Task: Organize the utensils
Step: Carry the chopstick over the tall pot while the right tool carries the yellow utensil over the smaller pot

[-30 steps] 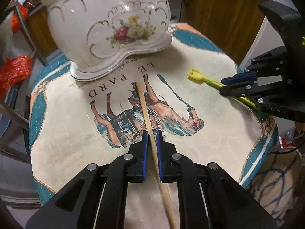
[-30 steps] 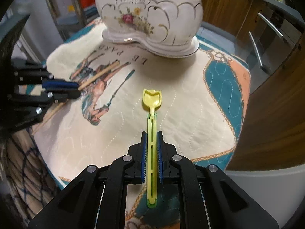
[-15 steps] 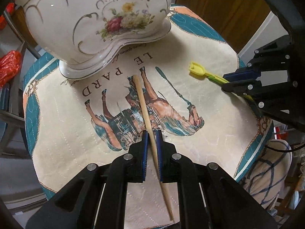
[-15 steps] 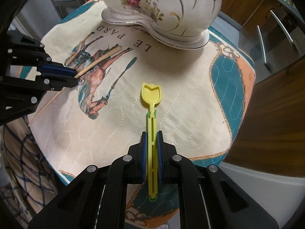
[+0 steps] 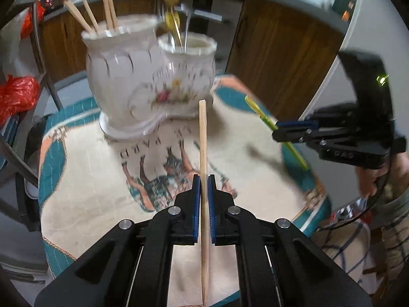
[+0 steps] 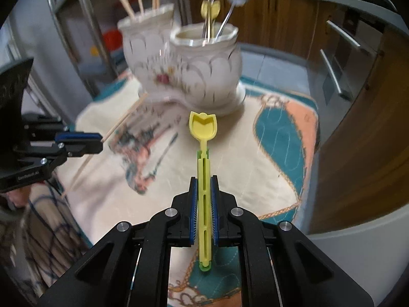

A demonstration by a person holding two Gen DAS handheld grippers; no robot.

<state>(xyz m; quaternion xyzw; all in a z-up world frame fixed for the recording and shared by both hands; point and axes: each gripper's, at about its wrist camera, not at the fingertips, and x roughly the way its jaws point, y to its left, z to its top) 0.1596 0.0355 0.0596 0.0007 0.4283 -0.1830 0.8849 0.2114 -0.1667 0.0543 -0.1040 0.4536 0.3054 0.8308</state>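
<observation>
Table mat [image 5: 84,199]: quilted, horse print, covers round top; bare of utensils in both views, both pieces airborne above it.
Holder [image 5: 150,76]: white ceramic, two joined cups, floral panel, at far side of mat. Blurred in both views.
Left cup [image 6: 145,25]: already stocked with wooden sticks, so likely target for chopstick.
Right cup [image 6: 204,34]: holds fork, metal spoon, yellow plastic pieces, so likely target for yellow spoon.
Left gripper [image 5: 204,181]: clamped near fully closed on chopstick [image 5: 203,138], pads about mid-length, square end pointing toward holder, tapered end trailing back under the jaws.
Right gripper [image 6: 203,181]: closed on yellow spoon [image 6: 203,128] by its slotted handle, tulip-shaped bowl forward, handle tail sticking out behind pads.
Step in hand (judgement): carry both to holder, drop each in matching cup.
Approach: lift clear of rims first, then tip each piece steeper so it enters nearly vertical.
Chopstick: aim into the open part of the mouth, away from the sticks leaning there; thin and round, apt to pivot in pads, so no loosening until the entering end is well below the rim.
Spoon: thread between fork and metal spoon handles; release only once entering end is inside.
Spacing: cups adjacent, grippers likely to crowd; stagger the two drops rather than going in together.
Risk: knocking holder rim or standing utensils; slow final descent.
</observation>
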